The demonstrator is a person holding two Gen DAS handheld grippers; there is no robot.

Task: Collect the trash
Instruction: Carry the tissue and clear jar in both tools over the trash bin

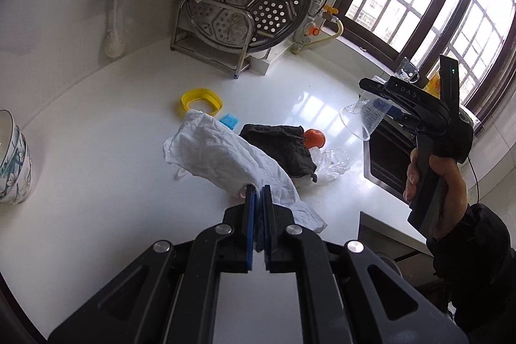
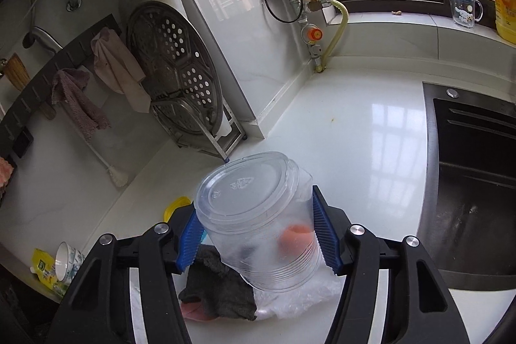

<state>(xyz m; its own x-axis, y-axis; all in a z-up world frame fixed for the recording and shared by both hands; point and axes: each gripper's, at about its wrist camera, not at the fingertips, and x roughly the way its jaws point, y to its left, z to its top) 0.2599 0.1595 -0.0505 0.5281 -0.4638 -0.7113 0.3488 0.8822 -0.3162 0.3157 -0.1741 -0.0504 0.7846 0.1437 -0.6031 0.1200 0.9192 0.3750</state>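
Left wrist view: left tongs (image 1: 258, 192) pinch the white plastic bag (image 1: 225, 157); right tongs (image 2: 258, 231) grip a clear plastic cup (image 2: 254, 218). Crumpled film (image 1: 332, 162) and orange scrap (image 1: 313, 138) remain on the worktop (image 1: 96, 182).

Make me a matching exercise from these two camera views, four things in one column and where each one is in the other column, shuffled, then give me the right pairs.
Things:
1. clear plastic cup
2. white cloth
3. dark rag
4. glass mug

Places:
A. lying on the white counter, beside crumpled clear plastic
B. standing on the window sill
C. pinched in the left gripper, lifted off the counter
D. held between the pads of the right gripper, above the counter

Pairs: 1-D, 2-C, 3-A, 4-B
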